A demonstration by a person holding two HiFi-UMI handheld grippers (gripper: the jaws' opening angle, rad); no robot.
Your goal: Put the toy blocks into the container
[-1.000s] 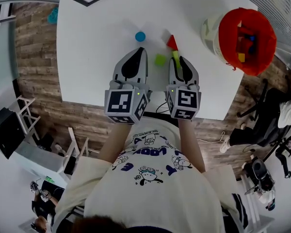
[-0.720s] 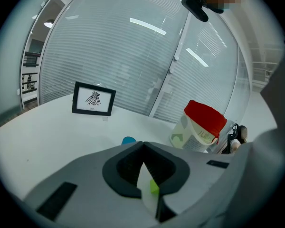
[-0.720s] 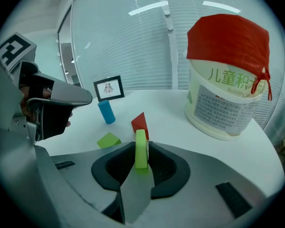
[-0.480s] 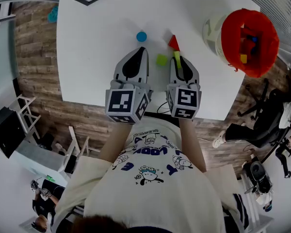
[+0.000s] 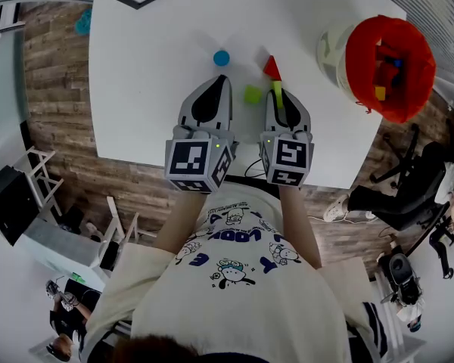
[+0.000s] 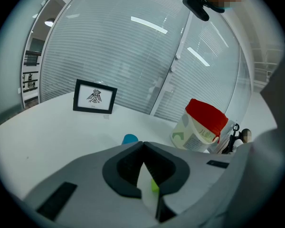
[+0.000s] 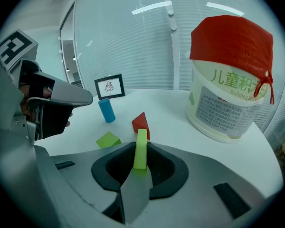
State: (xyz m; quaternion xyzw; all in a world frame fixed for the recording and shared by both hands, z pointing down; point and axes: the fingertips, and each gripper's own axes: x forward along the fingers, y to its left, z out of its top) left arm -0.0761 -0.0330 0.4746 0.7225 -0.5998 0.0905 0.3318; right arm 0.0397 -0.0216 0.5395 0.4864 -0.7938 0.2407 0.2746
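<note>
Right tool (image 7: 141, 145): jaws clamped on the green bar (image 7: 141, 156), one pad on each flat side. They have just been closing, with the bar between them. The bar stands on its narrow edge and sticks out past the tips towards the far side. I cannot tell whether it is off the surface (image 5: 151, 74) or resting on it.

Left tool (image 6: 143, 144): jaws together at the tips, nothing held. It hangs beside the right tool, on its left, at the near edge of the surface.

Loose blocks on the surface:
- Red wedge (image 7: 140, 122): just beyond the far end of the bar. Whether they touch is unclear.
- Green cube (image 7: 108, 139): left of the bar, between the two tools' tips, apart from both.
- Blue cylinder (image 7: 106, 110): upright, beyond the cube and just beyond the left tool's tips.

Container (image 7: 228, 113): a white tub with a red cover round its top, at the right edge of the surface, well apart from both tools. The head view looks into its open mouth, where red, blue and yellow blocks (image 5: 380, 70) lie.

Frame (image 6: 95, 97): a black one, upright at the far left of the surface.
</note>
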